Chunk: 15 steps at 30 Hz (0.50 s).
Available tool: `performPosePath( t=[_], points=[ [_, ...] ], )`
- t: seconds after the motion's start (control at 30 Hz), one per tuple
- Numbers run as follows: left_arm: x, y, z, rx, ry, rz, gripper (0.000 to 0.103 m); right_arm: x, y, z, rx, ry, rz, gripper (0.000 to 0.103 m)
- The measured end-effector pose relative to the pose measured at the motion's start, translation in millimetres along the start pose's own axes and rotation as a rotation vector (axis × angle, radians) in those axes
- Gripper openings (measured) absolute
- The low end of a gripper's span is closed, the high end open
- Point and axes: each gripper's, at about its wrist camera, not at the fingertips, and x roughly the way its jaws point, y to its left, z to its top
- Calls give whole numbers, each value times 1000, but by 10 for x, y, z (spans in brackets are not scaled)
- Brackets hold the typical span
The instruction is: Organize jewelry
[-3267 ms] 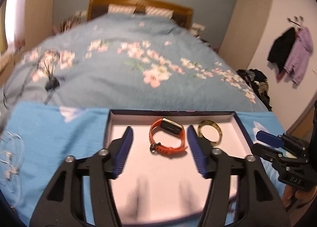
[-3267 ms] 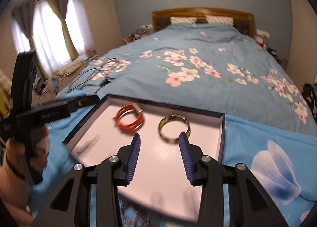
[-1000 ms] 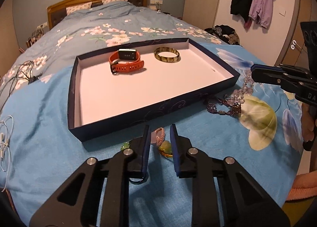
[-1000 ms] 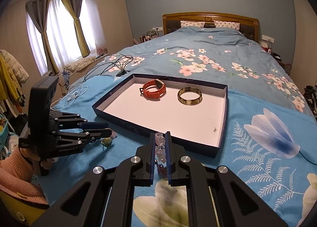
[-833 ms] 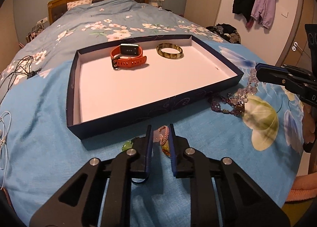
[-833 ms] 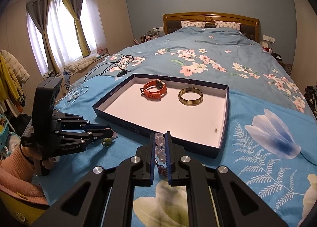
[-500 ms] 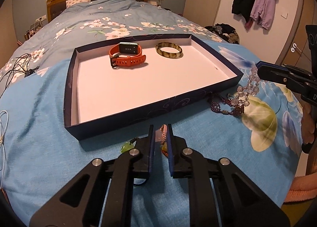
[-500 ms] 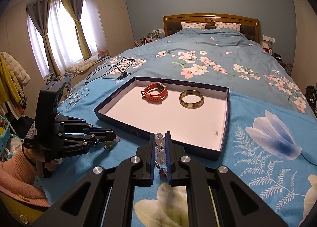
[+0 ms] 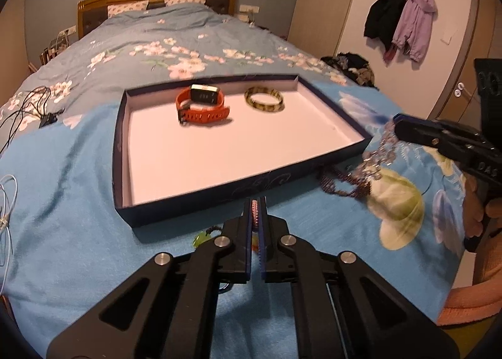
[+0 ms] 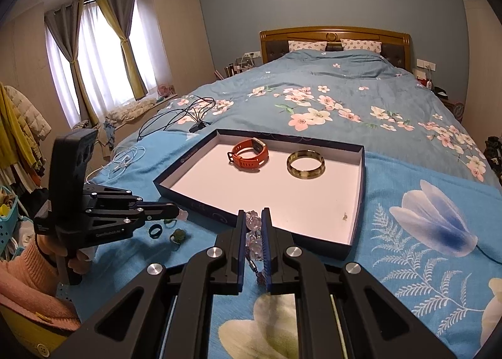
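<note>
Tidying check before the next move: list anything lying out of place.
A dark ring and a green charm lie loose on the blanket, outside the tray. A small speck dirties the tray's white floor.

— Where are you working?
— You're in a home bedroom: a wooden headboard point(image 10: 335, 33), a blue floral quilt point(image 10: 329, 101), grey and mustard curtains point(image 10: 103, 54), jackets on wall hooks point(image 9: 401, 20).

Orange watch point(image 9: 202, 105), gold bangle point(image 9: 264, 99) in tray point(image 9: 219, 186)
</note>
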Motion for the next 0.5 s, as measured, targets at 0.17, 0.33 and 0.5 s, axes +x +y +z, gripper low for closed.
performPosePath(
  t=[0.17, 0.33, 0.5],
  points=[
    [-159, 5, 87, -11, -49, -35, 3, -40, -6, 48, 1, -19, 6, 8],
    [-279, 70, 174, -30, -87, -33, 3, -51, -17, 110, -1, -34, 9, 8],
    [-322, 105, 253, -32, -109, -16, 3, -40, -16, 172, -12, -46, 7, 8]
  ],
)
